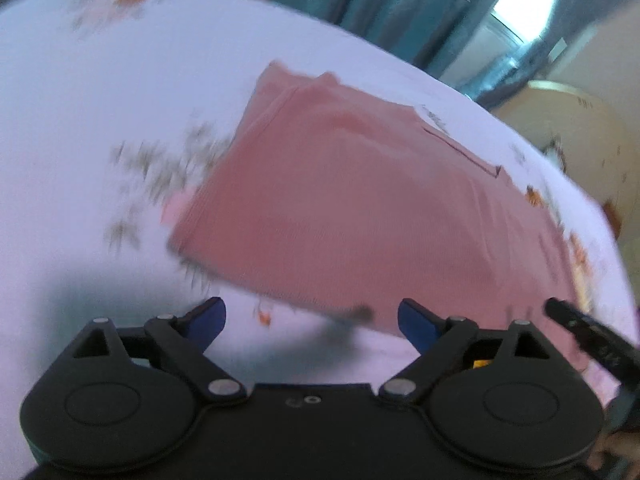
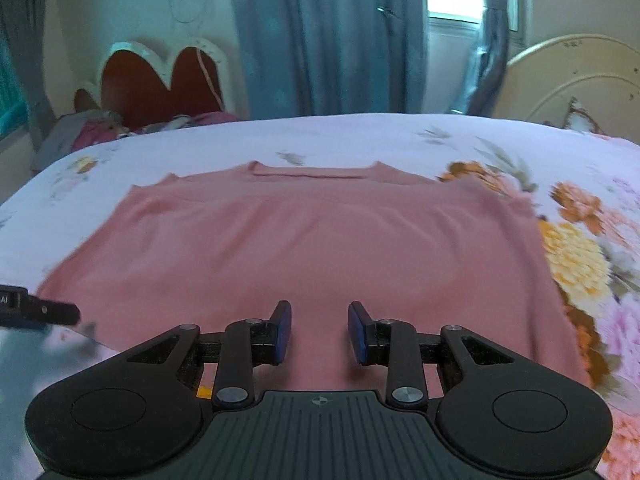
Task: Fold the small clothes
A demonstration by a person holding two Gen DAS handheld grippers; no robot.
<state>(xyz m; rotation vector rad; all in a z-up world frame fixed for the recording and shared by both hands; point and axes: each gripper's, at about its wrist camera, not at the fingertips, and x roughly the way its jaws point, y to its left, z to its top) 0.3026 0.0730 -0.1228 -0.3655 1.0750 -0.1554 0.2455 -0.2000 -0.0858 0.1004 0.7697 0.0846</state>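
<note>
Right wrist view: pink knit cotton top point(image 2: 304, 248) spread flat on floral bedsheet point(image 2: 580, 264), ready for folding. Right gripper point(image 2: 319, 330) part-open, empty, over near hem; left gripper point(image 1: 311, 320) wide open, empty, near left corner.

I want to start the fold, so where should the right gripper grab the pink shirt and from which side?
Pinch the near hem of the pink shirt, coming in low from the near edge: it lies flat, hem just below the open right gripper.

1. Pink shirt point(image 2: 304, 248): soft matt knit cloth, finely ribbed.
2. Floral bedsheet point(image 2: 360, 136): smooth matt printed cotton-looking fabric.
3. Right gripper point(image 2: 319, 332): matt black plastic, shiny metal pins, blue rubbery pads point(image 2: 283, 332).
4. Curtains point(image 2: 332, 36): thin bluish drapey cloth.
</note>
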